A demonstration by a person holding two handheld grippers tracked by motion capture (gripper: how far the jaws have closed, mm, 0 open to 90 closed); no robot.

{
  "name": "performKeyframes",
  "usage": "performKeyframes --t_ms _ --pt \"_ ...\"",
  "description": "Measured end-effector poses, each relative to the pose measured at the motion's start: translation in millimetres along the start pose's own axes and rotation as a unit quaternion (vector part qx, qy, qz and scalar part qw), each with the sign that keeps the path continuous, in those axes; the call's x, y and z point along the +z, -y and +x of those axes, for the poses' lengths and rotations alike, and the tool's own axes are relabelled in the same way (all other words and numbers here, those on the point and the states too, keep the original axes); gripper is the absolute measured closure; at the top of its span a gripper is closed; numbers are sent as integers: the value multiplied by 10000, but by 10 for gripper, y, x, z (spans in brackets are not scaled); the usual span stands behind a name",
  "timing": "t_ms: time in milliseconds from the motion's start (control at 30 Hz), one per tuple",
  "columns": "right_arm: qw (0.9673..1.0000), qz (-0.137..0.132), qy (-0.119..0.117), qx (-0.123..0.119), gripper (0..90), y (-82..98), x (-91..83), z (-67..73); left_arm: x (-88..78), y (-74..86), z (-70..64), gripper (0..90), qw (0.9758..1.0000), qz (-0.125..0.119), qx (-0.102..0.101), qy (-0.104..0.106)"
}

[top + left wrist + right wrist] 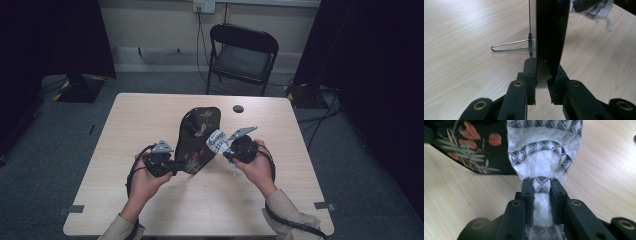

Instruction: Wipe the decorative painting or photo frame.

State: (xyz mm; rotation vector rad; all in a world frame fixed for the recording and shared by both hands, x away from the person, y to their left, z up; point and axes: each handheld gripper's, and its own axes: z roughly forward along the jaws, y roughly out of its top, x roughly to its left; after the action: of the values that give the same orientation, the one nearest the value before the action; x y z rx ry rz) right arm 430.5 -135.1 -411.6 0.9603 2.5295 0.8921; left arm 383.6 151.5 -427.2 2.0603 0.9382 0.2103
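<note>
Above the middle of the wooden table [125, 150], I am pinching a stiff, light black floral pouch [197, 137] by its lower edge in my closed left gripper [172, 164], while my right gripper [225, 152], clamped shut, is bunching soft, limp white patterned cloth [544, 157] just beside it.

On the surface [150, 210], near its middle, a flat pouch [196, 140] stands up on edge between the two claws. The left claw [172, 165] grips its near lower corner from the left; the right claw [225, 151] sits just right of it, clamped on a bunched cloth [216, 141] that touches the pouch's right side. A wire clip handle [510, 46] juts from the pouch's left face (left gripper view). Behind, a small disc [238, 108] lies near the far edge, and a folding chair [242, 57] stands beyond on the floor.
</note>
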Motion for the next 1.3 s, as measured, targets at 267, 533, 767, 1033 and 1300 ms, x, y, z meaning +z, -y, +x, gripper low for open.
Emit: performKeyframes --t_ms 267,533,767,1033,1300 --pt "9996 225 -157 97 767 220 207 61 1 -1 -2 785 10000 -1 -1 -9" --pt "9986 448 -264 118 766 397 311 92 1 0 -3 785 10000 -3 3 -10" --pt "9985 458 -257 165 766 467 252 53 1 -1 0 785 10000 -3 -9 -10" --pt "9997 215 -85 127 766 299 -59 -50 2 0 -5 785 10000 -8 -12 -24" --pt "9999 3 111 4 766 22 -349 -151 1 -3 -6 785 10000 8 -16 -27"
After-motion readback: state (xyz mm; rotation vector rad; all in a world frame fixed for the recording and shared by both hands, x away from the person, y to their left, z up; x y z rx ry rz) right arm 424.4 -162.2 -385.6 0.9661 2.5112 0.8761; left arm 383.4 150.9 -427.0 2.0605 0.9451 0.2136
